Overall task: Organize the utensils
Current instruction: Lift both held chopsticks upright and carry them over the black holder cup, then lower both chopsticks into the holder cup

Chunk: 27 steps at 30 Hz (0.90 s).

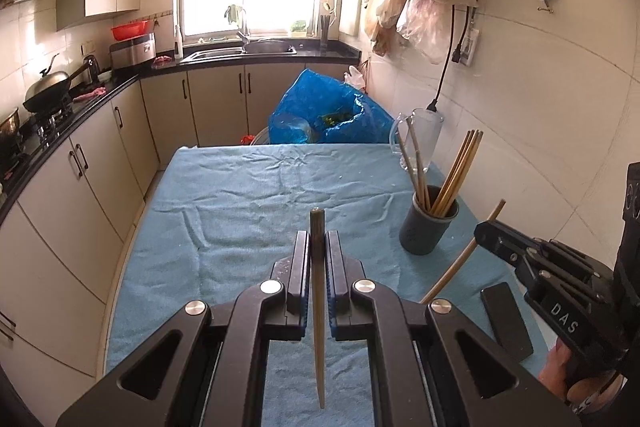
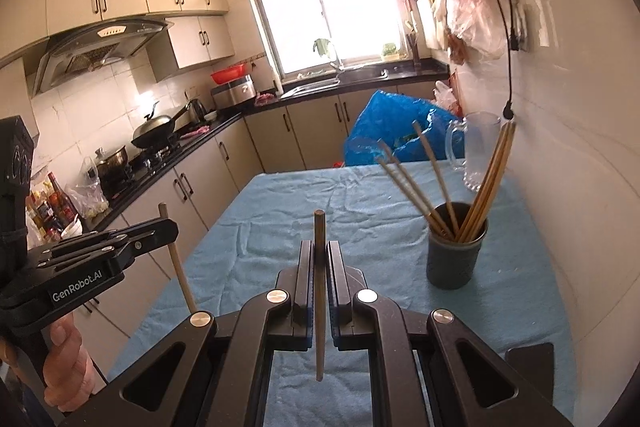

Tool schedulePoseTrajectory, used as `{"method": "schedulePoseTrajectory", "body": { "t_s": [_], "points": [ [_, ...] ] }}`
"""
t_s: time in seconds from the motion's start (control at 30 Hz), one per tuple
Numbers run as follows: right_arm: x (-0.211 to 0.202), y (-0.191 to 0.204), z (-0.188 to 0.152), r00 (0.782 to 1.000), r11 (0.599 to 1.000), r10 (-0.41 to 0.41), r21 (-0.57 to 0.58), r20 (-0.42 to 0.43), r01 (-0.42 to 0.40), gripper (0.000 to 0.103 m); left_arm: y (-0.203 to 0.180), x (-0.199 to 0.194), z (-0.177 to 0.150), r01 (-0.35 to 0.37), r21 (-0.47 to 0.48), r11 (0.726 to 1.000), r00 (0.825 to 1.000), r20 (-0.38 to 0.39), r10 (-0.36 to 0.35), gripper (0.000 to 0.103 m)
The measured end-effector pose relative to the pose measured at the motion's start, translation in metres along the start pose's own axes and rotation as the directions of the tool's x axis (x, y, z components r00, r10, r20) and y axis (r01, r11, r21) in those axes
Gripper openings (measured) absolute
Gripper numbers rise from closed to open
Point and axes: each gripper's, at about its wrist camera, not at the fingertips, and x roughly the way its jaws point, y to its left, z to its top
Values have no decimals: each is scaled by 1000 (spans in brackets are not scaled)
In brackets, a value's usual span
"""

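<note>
In the left wrist view my left gripper (image 1: 317, 235) is shut on a wooden chopstick (image 1: 317, 221) that stands nearly upright between its pads, above the blue tablecloth (image 1: 240, 187). My right gripper (image 2: 319, 245) is shut on a second upright chopstick (image 2: 319, 223). A dark grey cup (image 1: 427, 229) (image 2: 456, 263) with several chopsticks (image 1: 456, 171) (image 2: 486, 179) leaning in it stands at the table's right side, ahead of both grippers. Each gripper shows in the other's view: the right gripper (image 1: 482, 229) with its chopstick (image 1: 456, 267), the left gripper (image 2: 172, 225) with its chopstick (image 2: 179, 269).
A clear glass mug (image 1: 424, 137) (image 2: 478, 151) stands behind the cup by the white wall. A black phone (image 1: 506, 321) lies at the table's near right. A blue plastic bag (image 1: 328, 115) sits beyond the far table edge. Kitchen cabinets (image 1: 80, 187) run along the left.
</note>
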Motion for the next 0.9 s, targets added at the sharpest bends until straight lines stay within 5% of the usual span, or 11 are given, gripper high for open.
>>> {"method": "schedulePoseTrajectory", "body": {
  "t_s": [0.5,0.9],
  "points": [
    [-52,-53,45,987,995,-98,38,128,94,7,-54,8,53,87,52,995,996,20,-88,7],
    [-63,-95,86,969,986,-158,81,191,145,7,-119,36,132,157,69,985,984,74,-162,7]
  ]
}}
